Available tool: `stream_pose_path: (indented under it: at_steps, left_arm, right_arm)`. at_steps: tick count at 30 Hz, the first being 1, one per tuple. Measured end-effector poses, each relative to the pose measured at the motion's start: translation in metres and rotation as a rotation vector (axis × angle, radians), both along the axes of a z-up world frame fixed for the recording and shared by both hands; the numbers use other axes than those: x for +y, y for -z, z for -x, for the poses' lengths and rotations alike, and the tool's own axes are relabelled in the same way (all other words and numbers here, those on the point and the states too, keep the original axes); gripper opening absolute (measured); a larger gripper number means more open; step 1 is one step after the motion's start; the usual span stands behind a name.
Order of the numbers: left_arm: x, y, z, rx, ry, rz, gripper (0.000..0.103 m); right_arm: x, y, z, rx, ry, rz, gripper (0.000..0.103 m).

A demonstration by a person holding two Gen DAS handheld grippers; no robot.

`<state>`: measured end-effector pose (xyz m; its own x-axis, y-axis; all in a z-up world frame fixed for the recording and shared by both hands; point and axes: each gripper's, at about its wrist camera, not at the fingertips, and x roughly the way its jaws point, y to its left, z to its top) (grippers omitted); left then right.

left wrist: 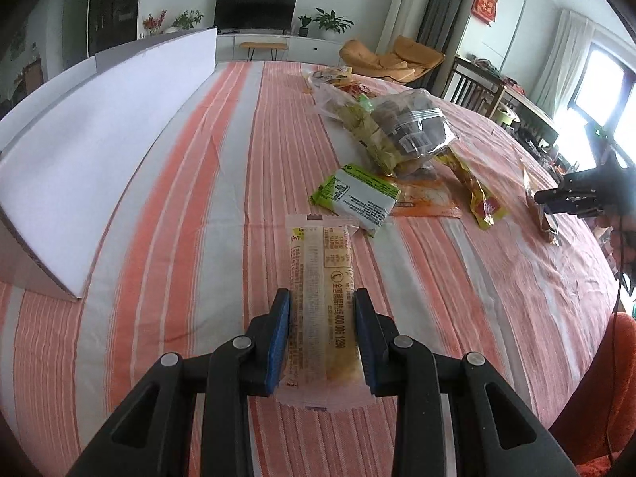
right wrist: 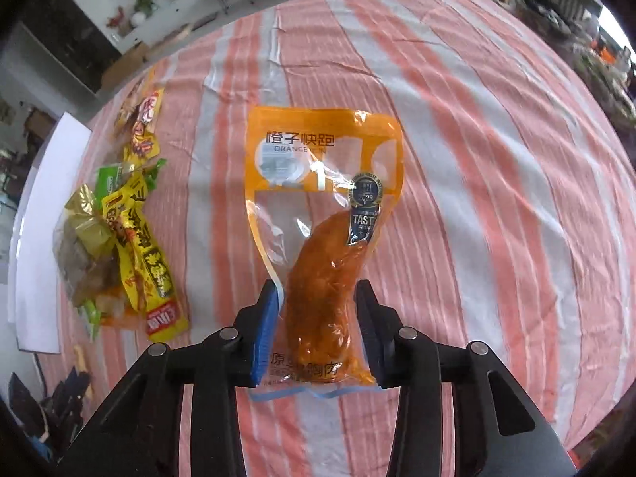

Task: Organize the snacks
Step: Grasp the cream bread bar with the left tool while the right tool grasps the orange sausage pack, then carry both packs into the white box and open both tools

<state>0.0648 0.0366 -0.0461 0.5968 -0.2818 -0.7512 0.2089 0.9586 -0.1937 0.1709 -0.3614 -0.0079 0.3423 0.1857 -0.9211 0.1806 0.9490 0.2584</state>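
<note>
My left gripper (left wrist: 322, 298) is shut on a long pale snack bar packet (left wrist: 320, 278) that points away from me over the striped tablecloth (left wrist: 179, 198). My right gripper (right wrist: 316, 290) is shut on the lower end of an orange pouch (right wrist: 322, 183) with a chicken breast inside, held above the cloth. The right gripper also shows in the left wrist view (left wrist: 572, 198) at the far right. A pile of snacks (left wrist: 397, 131) lies mid-table, with a green and white packet (left wrist: 357, 194) nearest my left gripper. The pile shows in the right wrist view (right wrist: 119, 238) at the left.
A white foam board (left wrist: 99, 139) stands along the left side of the table. A yellow and red packet (left wrist: 481, 194) lies right of the pile. Chairs and a cluttered side table (left wrist: 516, 107) stand beyond the far right edge.
</note>
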Motion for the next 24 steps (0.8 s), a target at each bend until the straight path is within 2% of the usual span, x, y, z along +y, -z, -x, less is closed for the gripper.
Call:
stream_pose_path:
  at_steps: [1, 3, 5, 7, 10, 11, 12, 14, 16, 19, 24]
  left_arm:
    - [0.000, 0.000, 0.000, -0.001, -0.001, 0.000, 0.031]
    - [-0.002, 0.000, 0.001, -0.007, 0.001, -0.008, 0.031]
    - [-0.003, 0.000, 0.001, -0.011, 0.004, -0.017, 0.031]
    - [-0.004, 0.001, 0.002, -0.016, 0.007, -0.025, 0.031]
    - [-0.003, 0.001, 0.002, -0.015, 0.009, -0.018, 0.031]
    - [-0.001, 0.001, 0.002, -0.013, 0.012, -0.001, 0.031]
    - [0.001, 0.001, 0.002, -0.010, 0.016, 0.025, 0.031]
    - [0.007, 0.000, 0.002, -0.004, 0.027, 0.115, 0.031]
    - [0.011, -0.004, 0.002, -0.016, 0.034, 0.184, 0.031]
    - [0.012, -0.018, 0.008, -0.060, 0.040, 0.211, 0.031]
    - [0.030, -0.052, 0.017, -0.103, 0.018, 0.311, 0.031]
  right_arm:
    - [-0.001, 0.003, 0.001, -0.006, -0.012, -0.007, 0.040]
    - [0.003, 0.004, -0.006, -0.012, -0.045, 0.019, 0.050]
    - [0.010, 0.009, -0.011, 0.003, -0.105, 0.074, 0.075]
    - [0.015, 0.027, -0.018, 0.048, -0.157, 0.126, 0.084]
    - [0.029, 0.031, -0.020, 0.035, -0.185, 0.229, 0.077]
    - [0.030, 0.030, -0.019, 0.030, -0.180, 0.222, 0.066]
    - [0.030, 0.028, -0.018, 0.020, -0.178, 0.197, 0.061]
    - [0.022, 0.015, -0.012, -0.022, -0.149, 0.154, 0.035]
    - [0.007, 0.002, -0.005, -0.053, -0.094, 0.060, 0.035]
    - [-0.005, -0.009, 0.007, -0.086, -0.050, -0.060, 0.035]
    - [-0.006, -0.028, 0.018, -0.142, -0.025, -0.280, 0.035]
